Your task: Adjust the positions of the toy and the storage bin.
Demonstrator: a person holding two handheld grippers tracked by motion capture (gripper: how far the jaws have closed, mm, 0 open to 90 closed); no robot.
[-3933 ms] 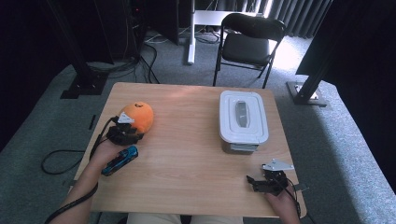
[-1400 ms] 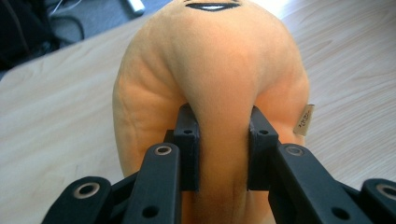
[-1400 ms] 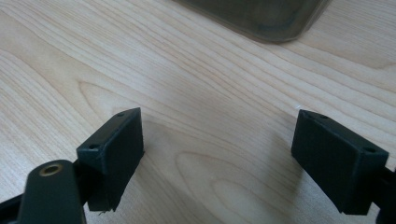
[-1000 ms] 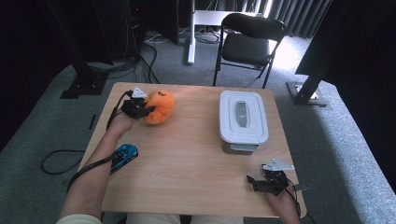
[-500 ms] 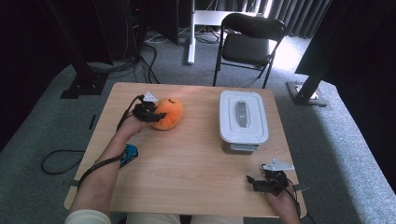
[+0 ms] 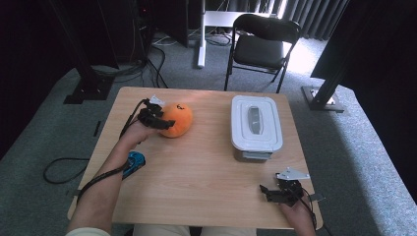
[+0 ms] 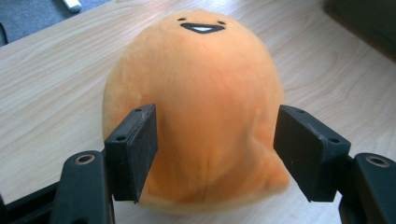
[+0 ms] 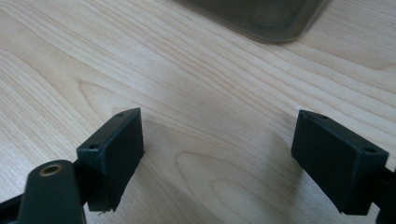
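Note:
An orange plush toy with a small black smiling face rests on the wooden table at its far left. My left gripper reaches it from the left. In the left gripper view the two jaws sit against the sides of the plush toy, so the left gripper is shut on it. My right gripper rests near the table's front right edge. Its jaws stand wide apart over bare wood in the right gripper view, with nothing between them.
A white lidded container stands right of centre, and its corner shows at the top of the right gripper view. A small blue object lies by the left forearm. A black chair stands beyond the far edge.
My left gripper has carried the orange plush toy from the left side of the table towards its far middle. The right gripper has stayed in place, open.

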